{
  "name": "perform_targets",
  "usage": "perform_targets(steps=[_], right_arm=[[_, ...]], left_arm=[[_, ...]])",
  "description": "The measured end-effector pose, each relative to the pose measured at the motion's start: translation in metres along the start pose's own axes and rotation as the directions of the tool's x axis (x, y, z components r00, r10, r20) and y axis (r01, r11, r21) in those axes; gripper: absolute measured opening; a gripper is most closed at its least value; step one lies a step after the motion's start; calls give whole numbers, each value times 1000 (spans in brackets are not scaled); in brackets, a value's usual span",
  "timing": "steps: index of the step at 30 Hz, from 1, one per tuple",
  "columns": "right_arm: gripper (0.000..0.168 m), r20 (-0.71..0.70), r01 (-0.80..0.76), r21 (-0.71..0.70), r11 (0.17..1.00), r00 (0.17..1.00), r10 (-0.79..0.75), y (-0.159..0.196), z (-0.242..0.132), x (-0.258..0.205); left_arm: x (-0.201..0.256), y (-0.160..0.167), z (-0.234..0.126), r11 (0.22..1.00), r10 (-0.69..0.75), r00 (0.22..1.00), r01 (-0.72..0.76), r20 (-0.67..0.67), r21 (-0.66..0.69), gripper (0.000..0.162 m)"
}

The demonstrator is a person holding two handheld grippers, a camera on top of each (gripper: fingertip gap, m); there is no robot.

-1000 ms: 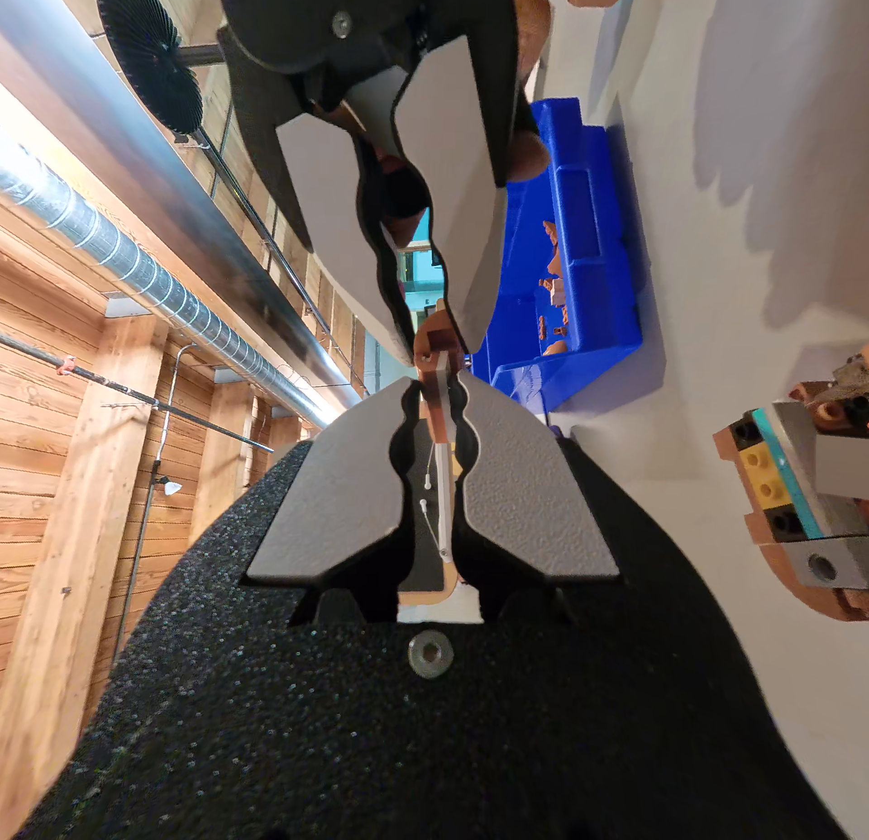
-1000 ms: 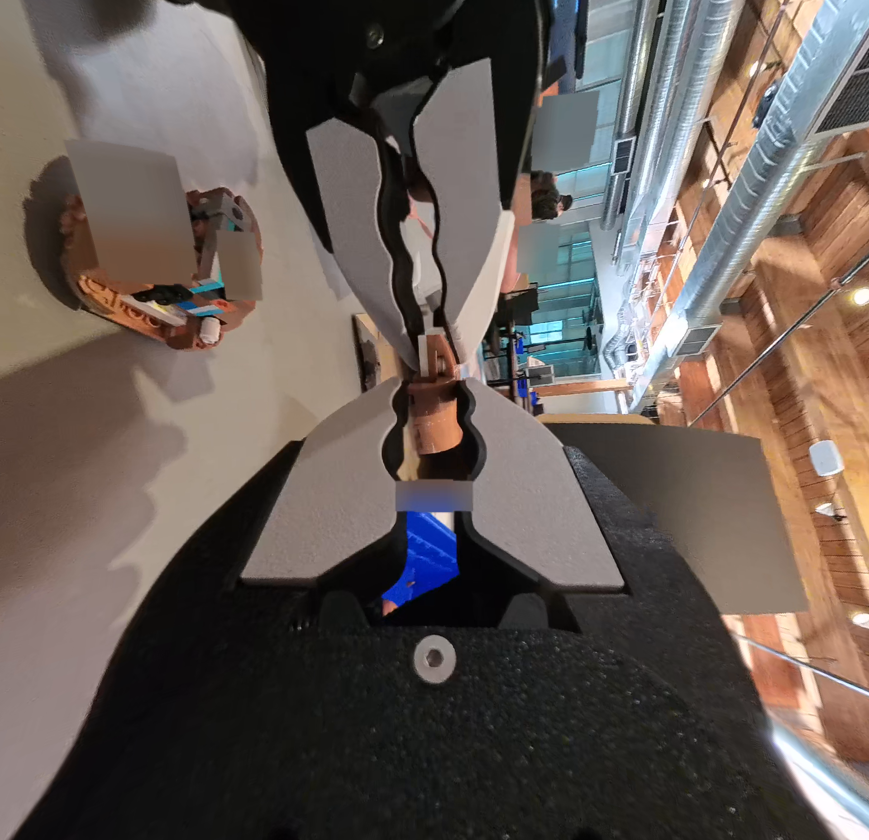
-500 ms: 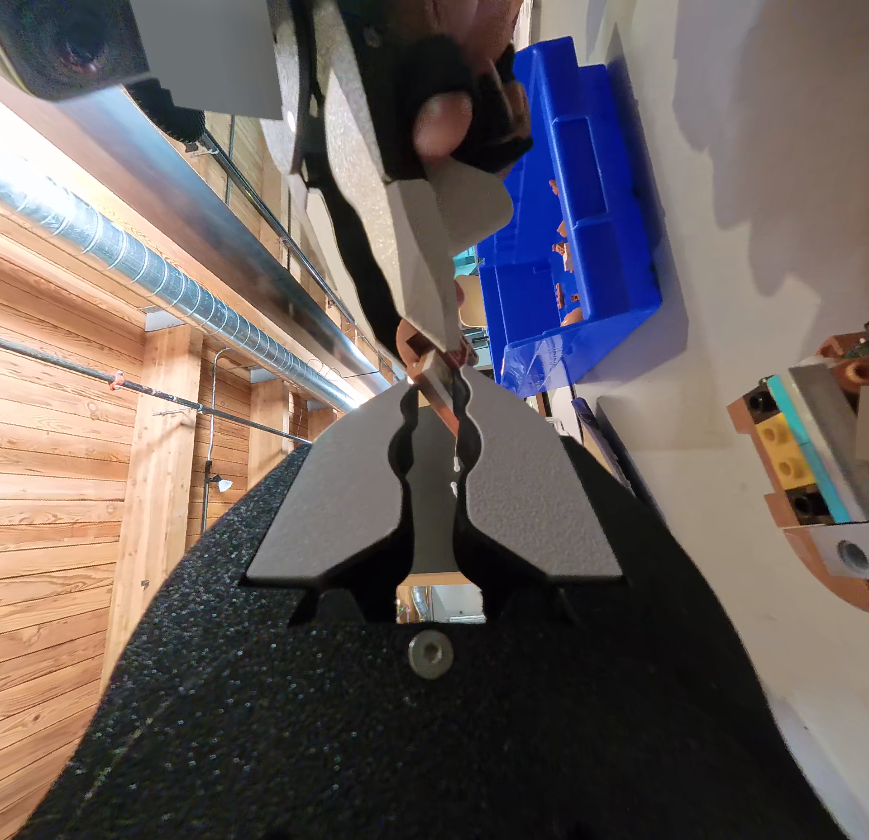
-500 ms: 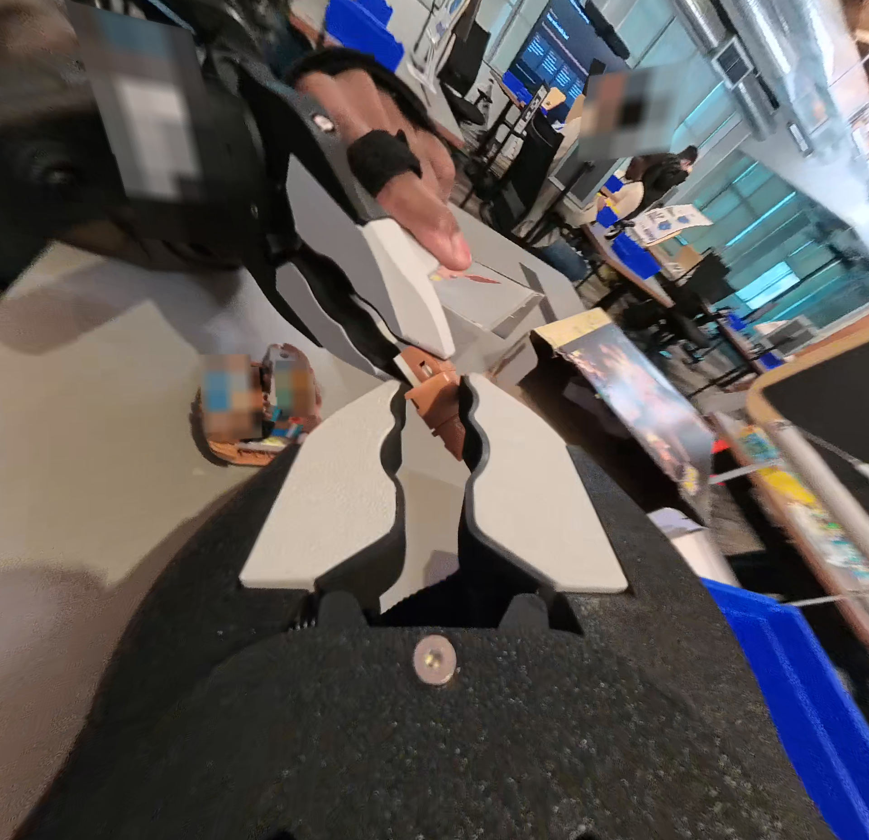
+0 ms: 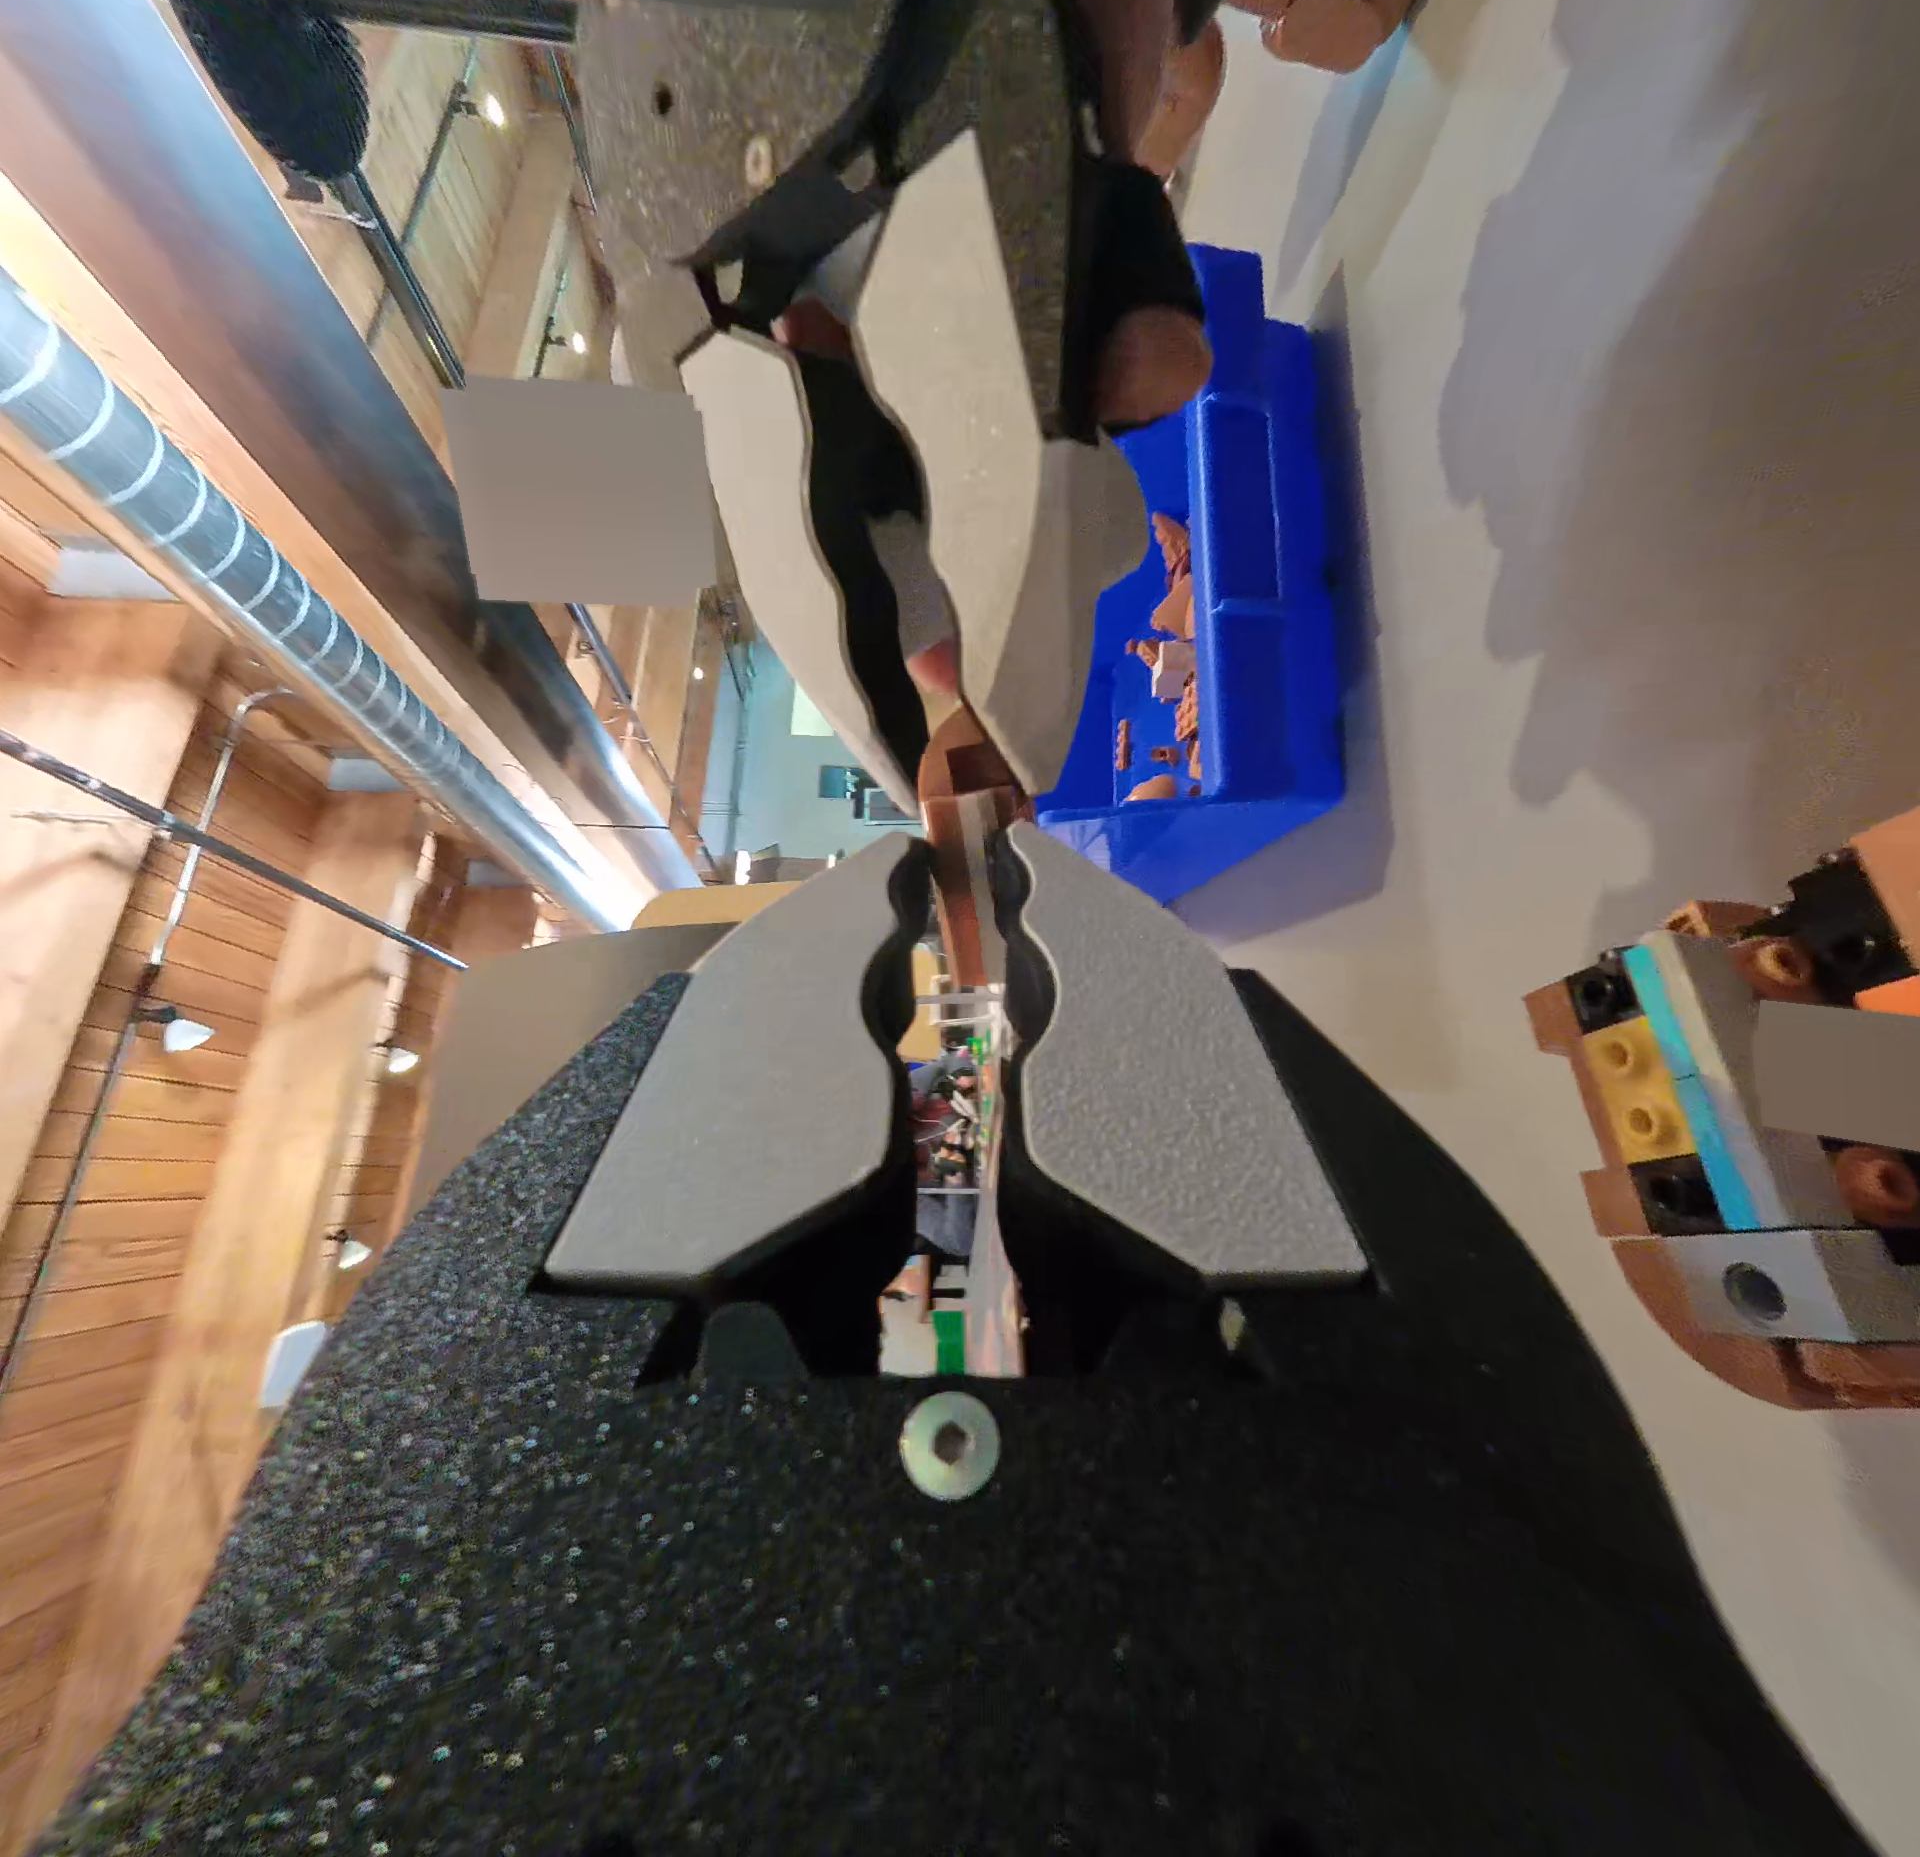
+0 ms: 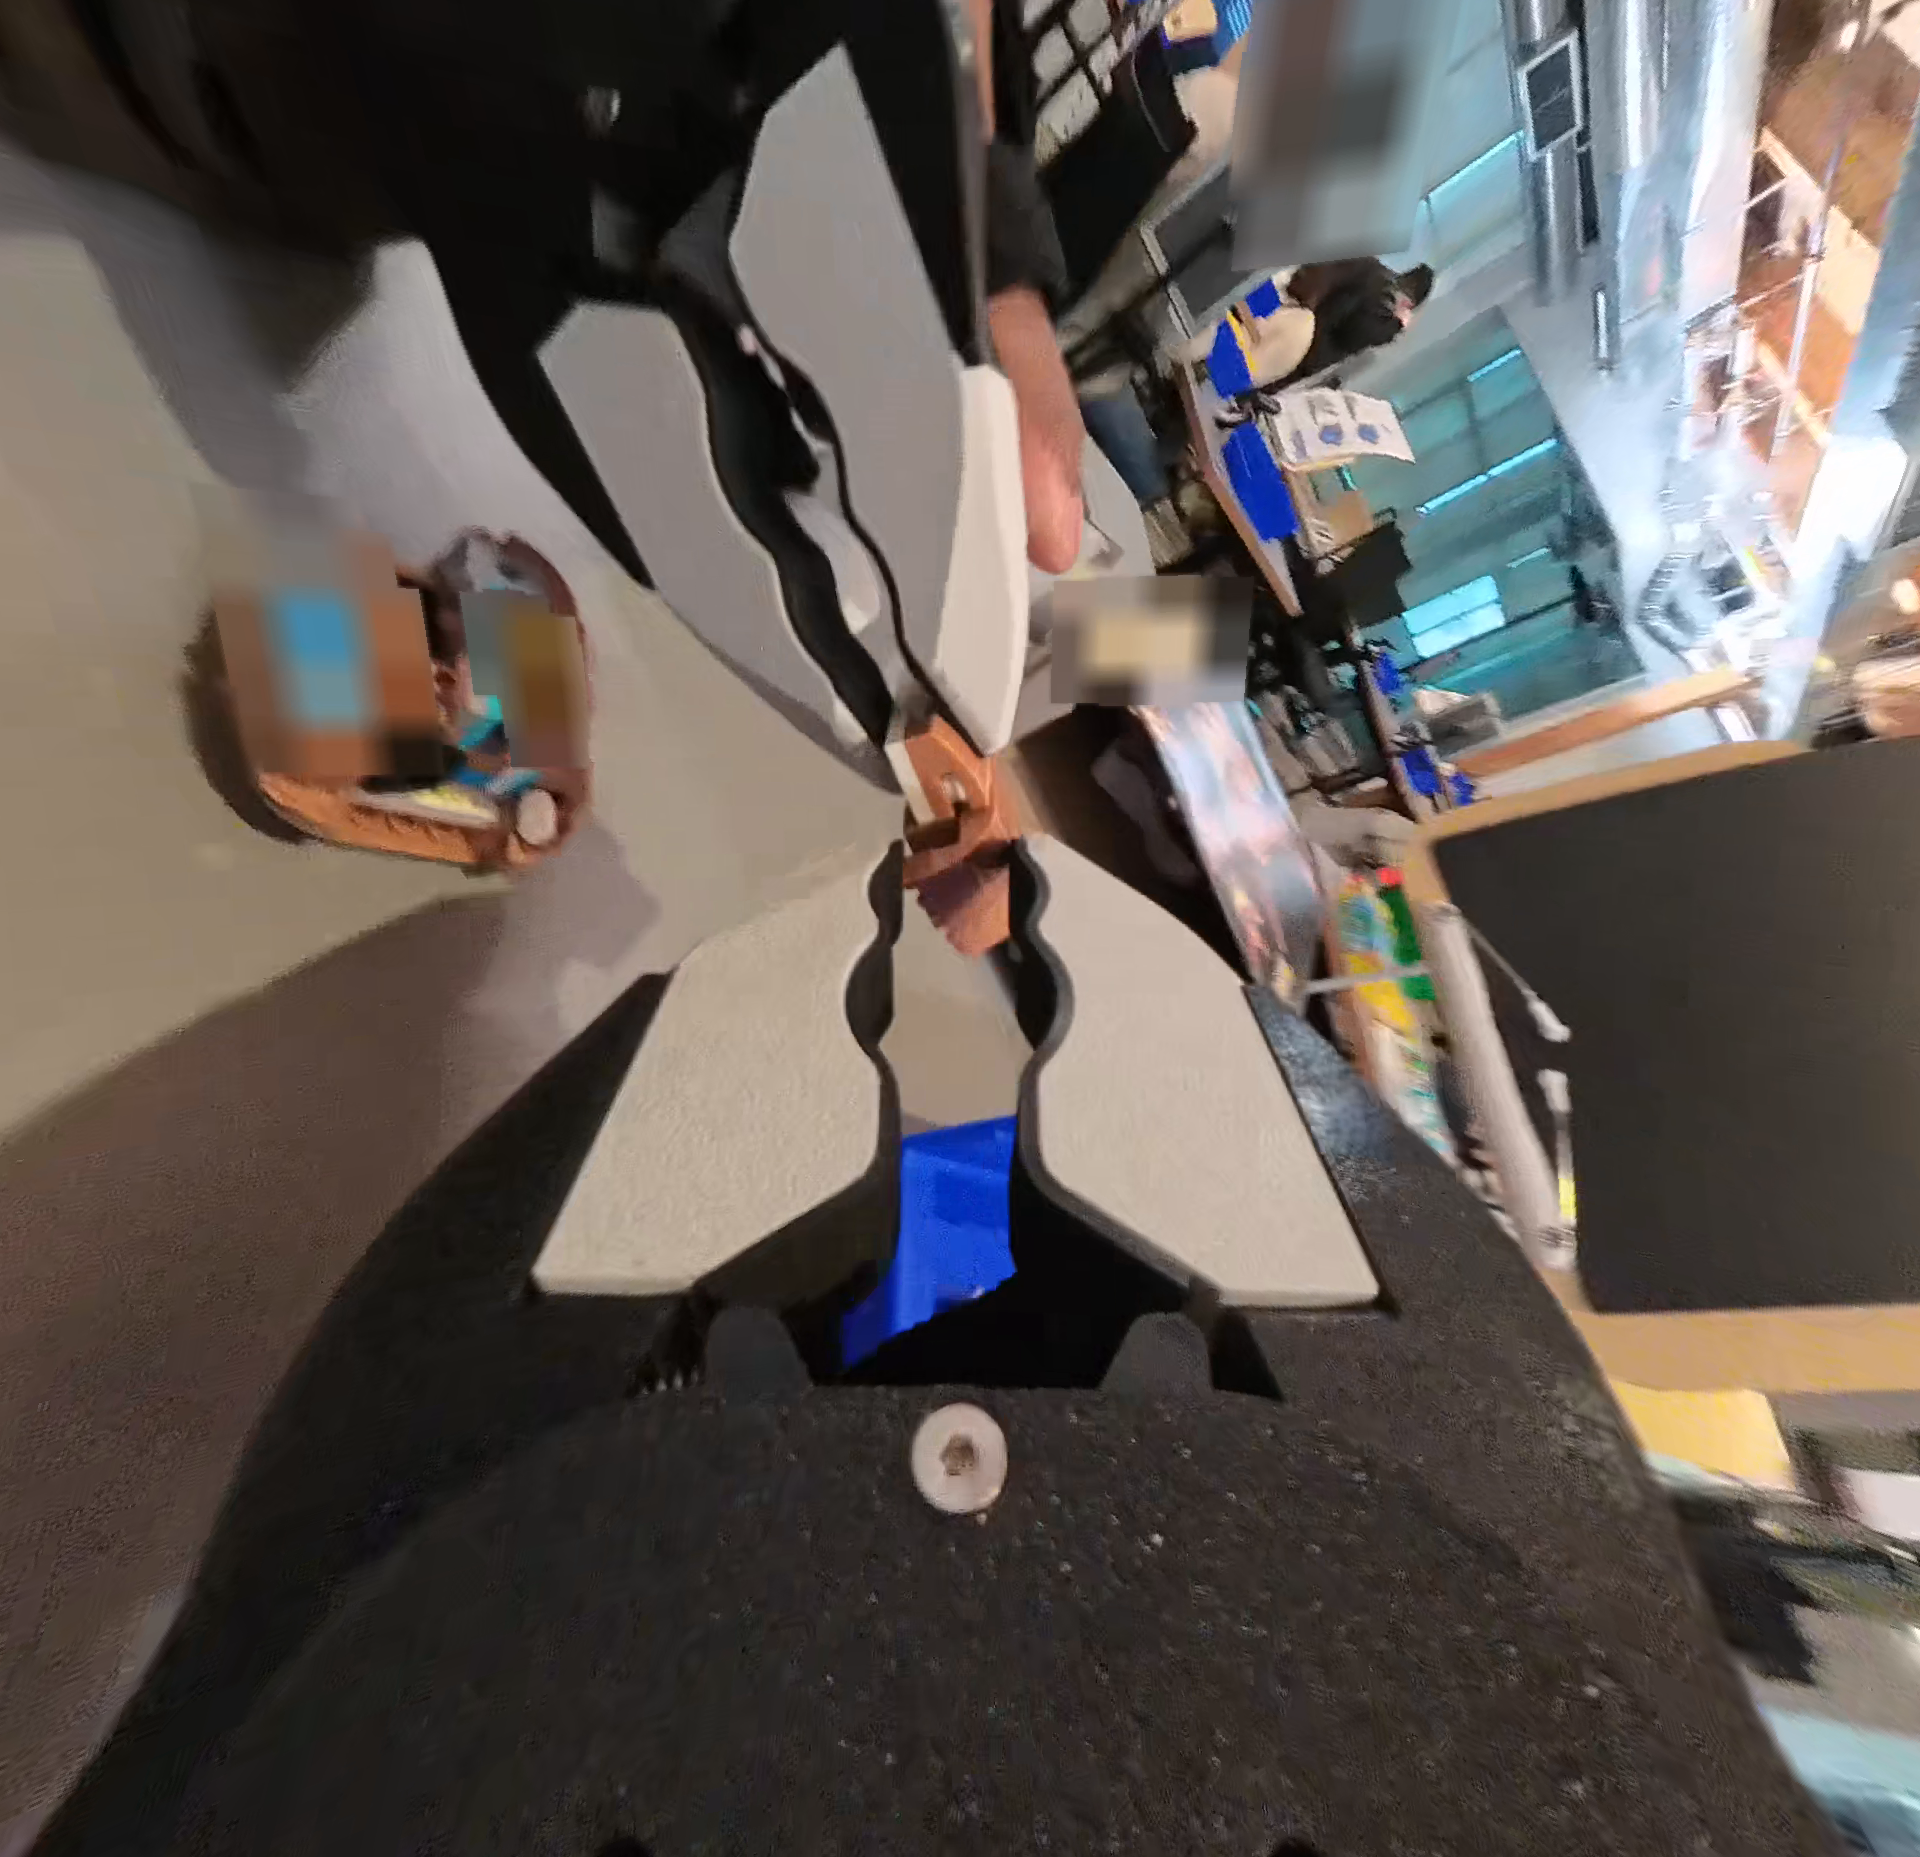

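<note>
While your left gripper (image 5: pixel 961 851) pinches a thin brown strip piece (image 5: pixel 966 893) and your right gripper (image 6: pixel 956 862) clamps a brown brick (image 6: pixel 961 888), tips meeting, keep both closed and aligned; blue bin (image 5: pixel 1236 685) lies just beyond
</note>
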State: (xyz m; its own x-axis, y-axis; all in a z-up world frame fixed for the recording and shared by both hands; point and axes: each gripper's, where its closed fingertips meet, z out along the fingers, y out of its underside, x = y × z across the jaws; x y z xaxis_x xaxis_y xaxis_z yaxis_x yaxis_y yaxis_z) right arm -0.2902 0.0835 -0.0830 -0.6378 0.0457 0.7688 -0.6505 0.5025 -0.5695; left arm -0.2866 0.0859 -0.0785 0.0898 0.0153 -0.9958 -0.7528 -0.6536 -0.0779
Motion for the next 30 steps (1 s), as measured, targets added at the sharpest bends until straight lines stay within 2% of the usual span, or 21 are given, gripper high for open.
perform_targets(steps=[5, 10, 15, 19, 25, 30], right_arm=[[15, -42, 96, -40, 995, 994, -97, 2, 1, 1], [15, -100, 81, -23, 996, 991, -83, -4, 0, 10], [15, -118, 90, -14, 996, 989, -91, -8, 1, 9], [15, -116, 145, -40, 989, 982, -148, -8, 4, 5], [17, -56, 158, 19, 987, 986, -157, -13, -6, -1], [19, -77, 299, -31, 954, 951, -301, -11, -7, -3]], left_arm=[[1, 1, 0, 995, -95, 995, 96, -41, 13, 12], [-8, 4, -2, 992, -126, 992, 126, 7, 23, 12], [-6, 14, 3, 996, -64, 998, 66, 26, -68, 25], [-3, 15, 2, 996, -19, 1000, 20, 9, -87, 20], [-4, 4, -1, 998, 41, 999, -40, 17, -58, 17], [-3, 0, -2, 998, 48, 999, -48, 11, -44, 17]])
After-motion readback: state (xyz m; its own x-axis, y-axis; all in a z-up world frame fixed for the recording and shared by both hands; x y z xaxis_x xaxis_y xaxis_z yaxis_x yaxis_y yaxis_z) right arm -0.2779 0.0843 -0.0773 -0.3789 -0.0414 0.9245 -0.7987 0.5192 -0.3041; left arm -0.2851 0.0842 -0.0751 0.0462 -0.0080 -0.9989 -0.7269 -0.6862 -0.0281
